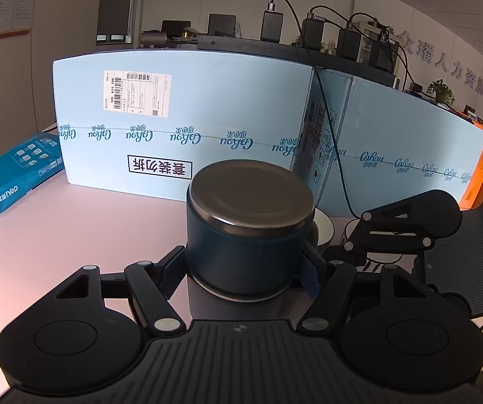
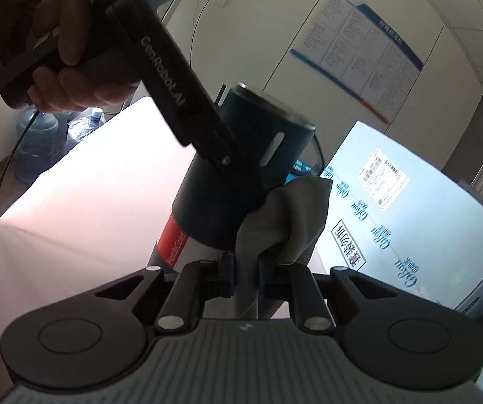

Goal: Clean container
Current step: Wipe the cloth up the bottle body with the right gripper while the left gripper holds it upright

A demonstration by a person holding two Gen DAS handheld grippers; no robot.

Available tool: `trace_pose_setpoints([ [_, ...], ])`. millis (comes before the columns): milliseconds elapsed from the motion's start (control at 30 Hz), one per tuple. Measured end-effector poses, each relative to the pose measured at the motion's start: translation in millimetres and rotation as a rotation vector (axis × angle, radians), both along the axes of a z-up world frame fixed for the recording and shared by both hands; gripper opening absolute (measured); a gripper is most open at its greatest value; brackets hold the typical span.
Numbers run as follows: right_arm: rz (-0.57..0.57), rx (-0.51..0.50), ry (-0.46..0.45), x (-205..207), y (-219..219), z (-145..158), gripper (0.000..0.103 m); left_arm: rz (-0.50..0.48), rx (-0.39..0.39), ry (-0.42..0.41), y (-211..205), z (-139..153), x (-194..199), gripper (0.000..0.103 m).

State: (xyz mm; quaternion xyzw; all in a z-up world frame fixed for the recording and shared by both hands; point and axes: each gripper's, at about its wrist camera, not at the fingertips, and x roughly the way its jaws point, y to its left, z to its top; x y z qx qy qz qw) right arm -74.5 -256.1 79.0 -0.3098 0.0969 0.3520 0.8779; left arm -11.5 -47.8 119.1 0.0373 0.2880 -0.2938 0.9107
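A dark blue cylindrical container (image 1: 246, 235) with a steel lid stands upright between the fingers of my left gripper (image 1: 245, 269), which is shut on its body. In the right wrist view the same container (image 2: 238, 168) appears tilted, with a red label low on its side and the left gripper's arm across it. My right gripper (image 2: 245, 276) is shut on a grey cloth (image 2: 285, 222), which bunches up against the container's lower right side. A hand (image 2: 70, 77) grips the left tool's handle at top left.
A pink table (image 1: 73, 229) carries light blue cartons (image 1: 208, 118) along its back edge. A blue plastic pack (image 1: 12, 171) lies at the left. A white bowl (image 1: 322, 229) sits behind the container. The right tool (image 1: 409, 222) reaches in from the right. Water bottles (image 2: 36, 141) stand on the floor.
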Motion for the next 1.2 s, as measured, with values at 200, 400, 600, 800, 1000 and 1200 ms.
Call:
trace_pose_setpoints([
  [200,-0.004,0.029,-0.025,-2,-2,3,0.016,0.002,-0.004,0.003,1,0,0,0.065],
  [400,-0.013,0.003,0.097,3,4,-24,0.016,0.004,-0.003,0.002,0,0,0,0.065],
  [600,-0.023,-0.030,0.213,0,13,-50,0.016,0.012,-0.006,0.004,-2,0,-1,0.065],
  [800,-0.028,-0.027,0.242,-3,15,-50,0.016,0.014,-0.005,0.005,-2,0,0,0.065],
  [1000,-0.048,0.041,0.148,-2,3,-23,0.016,0.016,-0.005,0.006,-2,-1,-1,0.065],
  [1200,-0.075,0.156,0.056,-2,-7,-1,0.016,0.018,-0.005,0.005,-2,-1,-1,0.065],
])
